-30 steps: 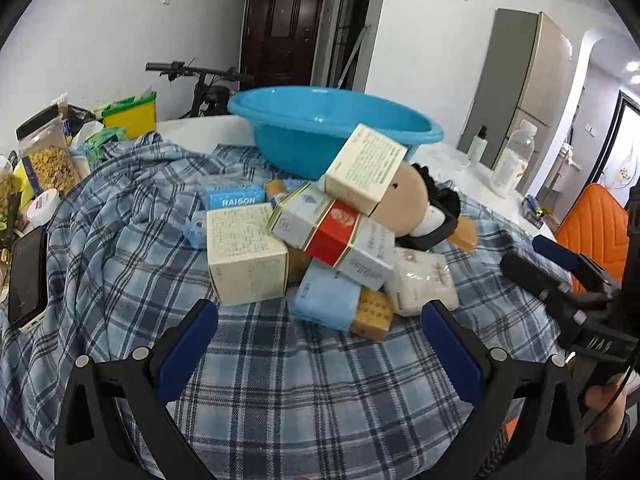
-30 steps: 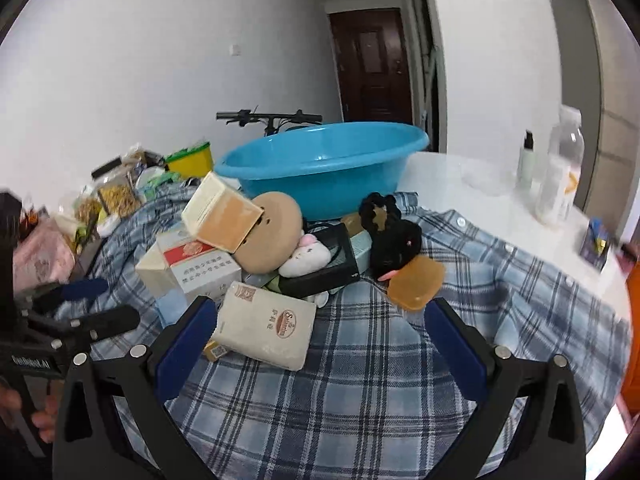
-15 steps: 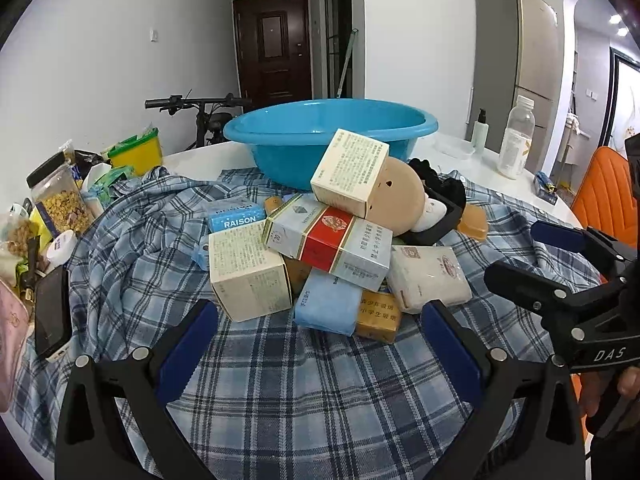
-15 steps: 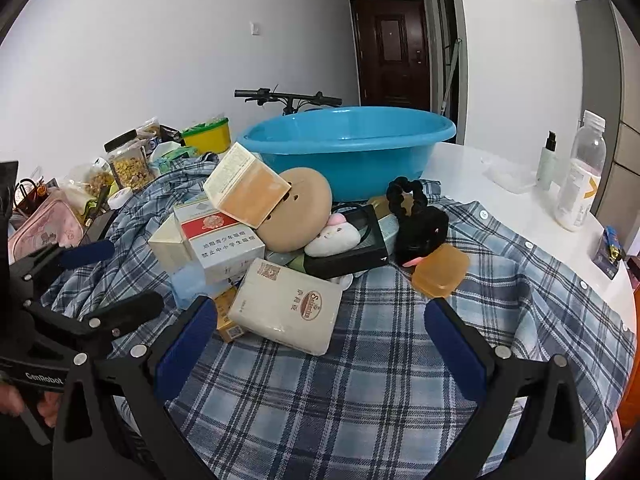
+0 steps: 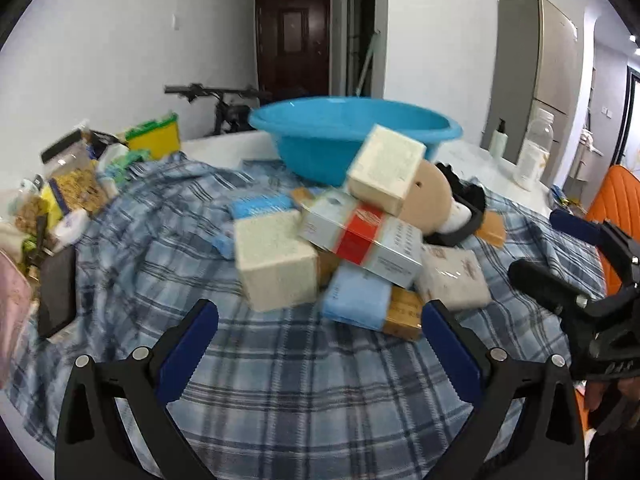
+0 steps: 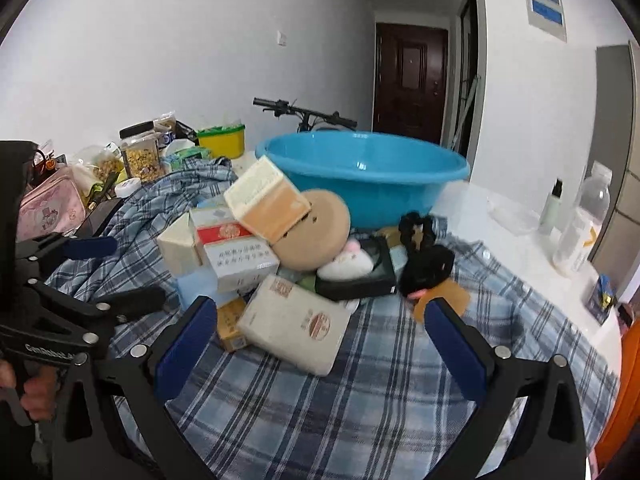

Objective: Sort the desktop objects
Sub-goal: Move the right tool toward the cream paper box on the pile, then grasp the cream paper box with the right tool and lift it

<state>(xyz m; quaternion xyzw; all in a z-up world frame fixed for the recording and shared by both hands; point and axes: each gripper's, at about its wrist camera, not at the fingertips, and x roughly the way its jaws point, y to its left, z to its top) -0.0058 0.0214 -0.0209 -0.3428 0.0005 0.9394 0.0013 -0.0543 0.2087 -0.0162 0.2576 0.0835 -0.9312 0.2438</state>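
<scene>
A pile of small goods lies on a blue plaid cloth (image 5: 280, 380) in front of a blue basin (image 5: 352, 132). In the pile are a cream box (image 5: 276, 260), a white-and-red carton (image 5: 360, 240), a light blue pack (image 5: 356, 300), a white tissue pack (image 6: 296, 324), a tan round plush (image 6: 316, 236), a black hair clip (image 6: 424, 260) and an orange soap (image 6: 444, 300). My left gripper (image 5: 320, 340) is open just short of the pile, empty. My right gripper (image 6: 320, 336) is open too, the tissue pack lying just beyond its fingers.
Jars, a yellow tub (image 6: 222, 140) and a pink pouch (image 6: 48, 212) crowd the table's left side, with a black phone (image 5: 58, 292). Bottles (image 6: 580, 220) stand on the white tabletop at right. An orange chair (image 5: 616, 200) is beyond the right edge. A bicycle leans behind the basin.
Both grippers have drifted left and slightly closer to the pile, so the views have turned; the current frames are motion-blurred. Nothing was taken hold of.
</scene>
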